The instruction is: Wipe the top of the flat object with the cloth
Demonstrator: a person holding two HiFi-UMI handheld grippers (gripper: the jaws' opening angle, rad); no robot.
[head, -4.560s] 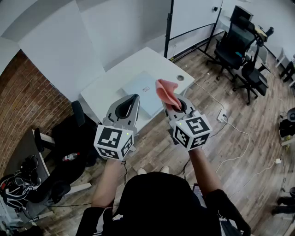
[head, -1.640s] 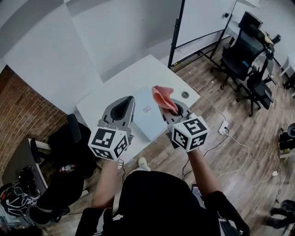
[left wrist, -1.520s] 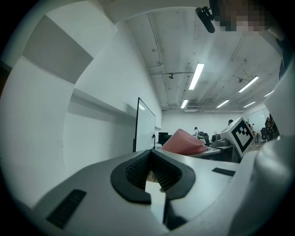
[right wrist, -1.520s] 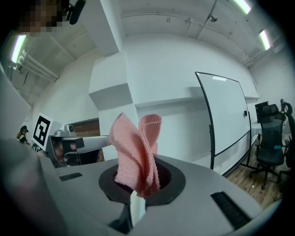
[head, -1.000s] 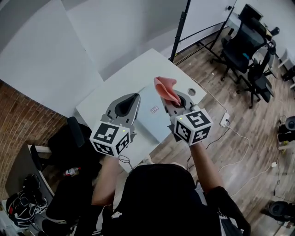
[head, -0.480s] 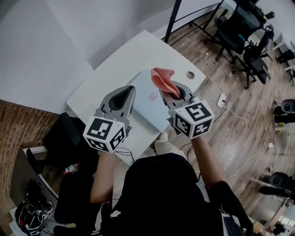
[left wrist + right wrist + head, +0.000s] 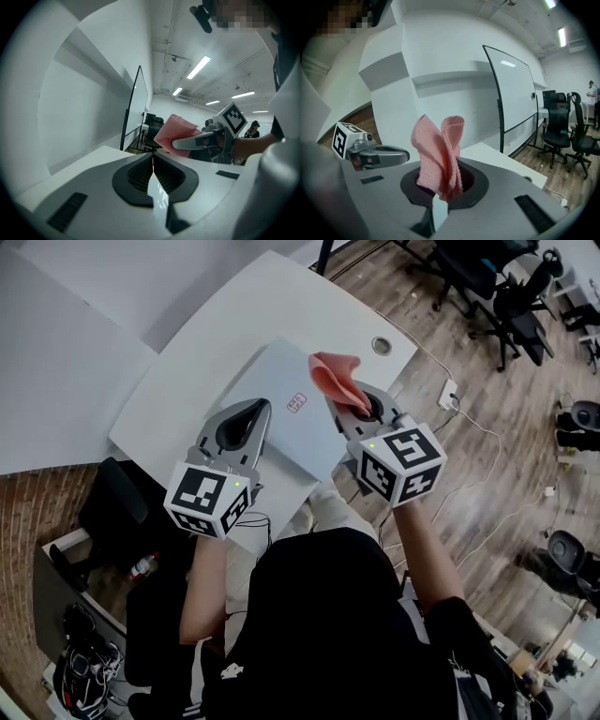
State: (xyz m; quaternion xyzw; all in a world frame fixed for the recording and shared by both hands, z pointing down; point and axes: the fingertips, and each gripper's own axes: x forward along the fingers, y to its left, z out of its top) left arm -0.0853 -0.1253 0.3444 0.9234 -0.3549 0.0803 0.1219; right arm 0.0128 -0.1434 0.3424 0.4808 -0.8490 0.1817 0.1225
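Lowered, right gripper (image 7: 352, 407) holds cloth (image 7: 335, 379) above flat object (image 7: 267, 399).

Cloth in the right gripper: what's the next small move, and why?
Probably lower the right gripper until the pink cloth meets the flat grey object. The jaws are shut on the cloth, which pokes out past them over the object's right edge and does not seem to touch it yet, so wiping cannot start.

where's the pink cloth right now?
Head view, right of centre: pink cloth pinched in the right gripper, standing out of its jaws over the right edge of the flat grey object on the white table.
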